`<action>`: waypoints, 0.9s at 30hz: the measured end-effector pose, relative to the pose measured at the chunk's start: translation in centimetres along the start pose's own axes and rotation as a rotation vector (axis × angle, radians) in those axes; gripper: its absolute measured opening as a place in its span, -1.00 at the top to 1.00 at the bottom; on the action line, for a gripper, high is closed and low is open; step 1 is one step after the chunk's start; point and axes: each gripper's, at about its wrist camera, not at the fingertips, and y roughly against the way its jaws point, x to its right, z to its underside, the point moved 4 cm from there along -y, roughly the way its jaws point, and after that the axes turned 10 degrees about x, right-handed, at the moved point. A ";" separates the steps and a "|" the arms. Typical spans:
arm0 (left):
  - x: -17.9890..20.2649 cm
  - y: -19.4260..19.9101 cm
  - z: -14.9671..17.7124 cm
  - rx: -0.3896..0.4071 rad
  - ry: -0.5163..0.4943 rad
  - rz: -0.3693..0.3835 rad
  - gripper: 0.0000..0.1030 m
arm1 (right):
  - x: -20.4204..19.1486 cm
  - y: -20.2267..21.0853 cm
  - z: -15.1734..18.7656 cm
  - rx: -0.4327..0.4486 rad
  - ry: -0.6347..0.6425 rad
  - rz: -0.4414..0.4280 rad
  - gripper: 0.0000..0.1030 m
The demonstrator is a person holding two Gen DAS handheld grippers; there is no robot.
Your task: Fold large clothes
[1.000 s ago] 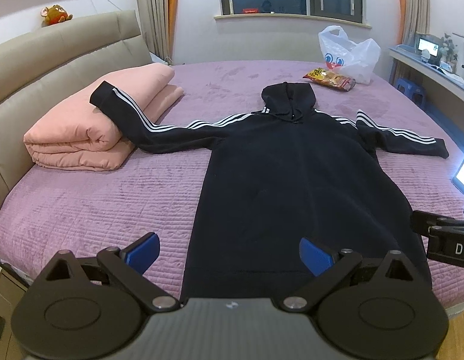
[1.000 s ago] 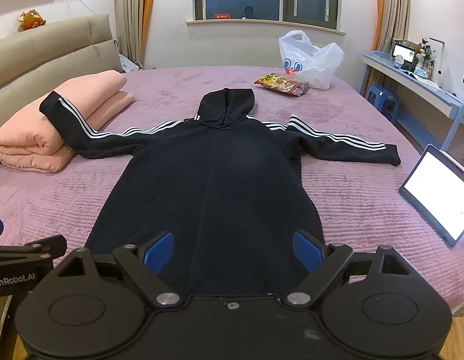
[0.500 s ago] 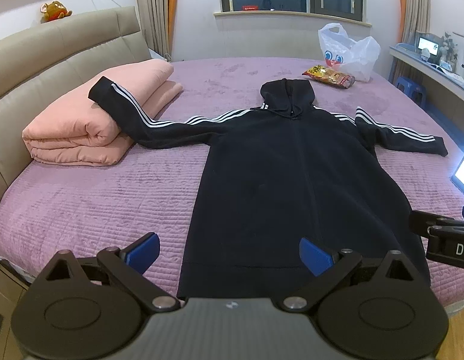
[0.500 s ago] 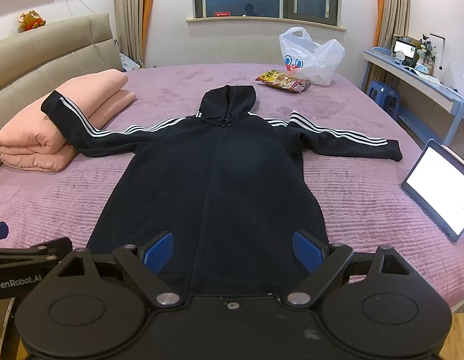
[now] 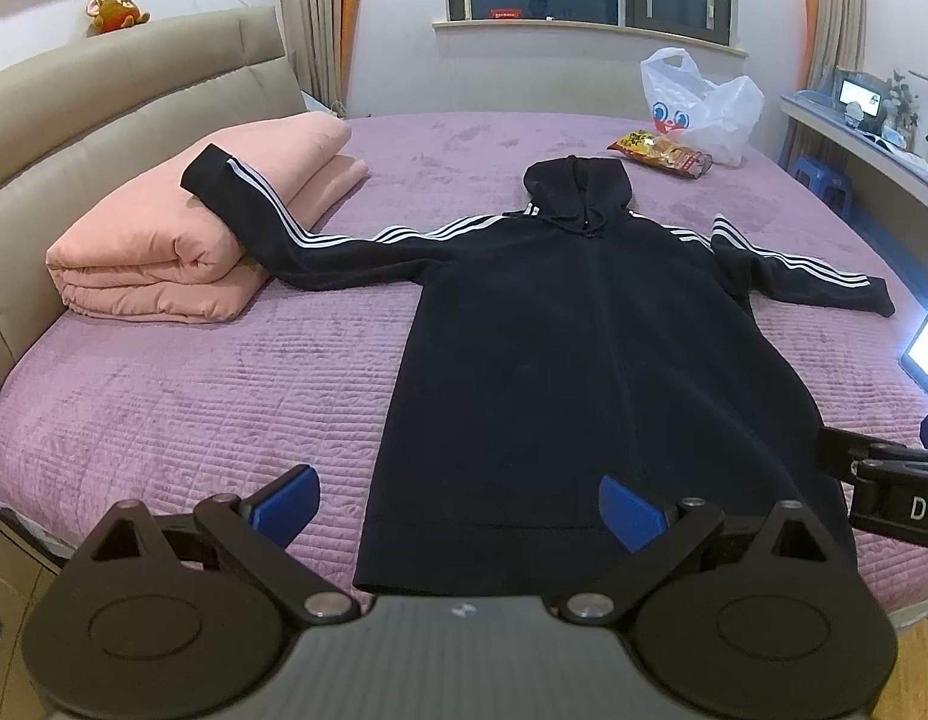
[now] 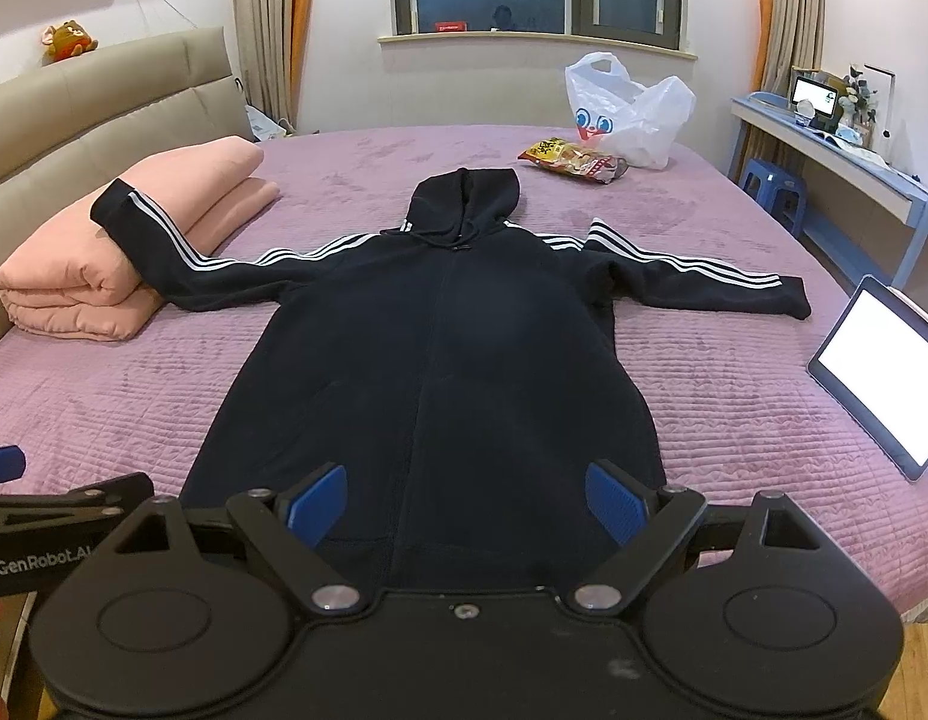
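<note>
Black hoodie [image 6: 440, 354] spread flat mid-bed, hood twd window, one sleeve up on folded pink quilt [image 6: 98, 264]. Left gripper [image 5: 458, 507] wide open over hem, holding nothing. Right gripper [image 6: 466, 501] ditto. Tablet [image 6: 877, 384] at bed's [image 6: 733, 396] right edge.
</note>
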 end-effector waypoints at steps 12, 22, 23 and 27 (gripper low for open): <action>-0.2 0.2 0.1 -0.002 0.011 0.006 -0.96 | -0.2 0.0 0.1 -0.006 0.002 -0.001 -0.98; -0.3 1.1 -0.5 0.019 0.038 0.057 -0.89 | -0.1 0.4 0.1 -0.003 -0.006 -0.003 -0.98; -0.4 1.1 -0.6 0.022 0.038 0.056 -0.88 | -0.1 0.5 0.0 -0.001 -0.004 -0.002 -0.98; -0.5 1.4 -0.6 0.029 0.039 0.052 -0.88 | -0.3 1.0 0.0 0.008 0.001 -0.004 -0.98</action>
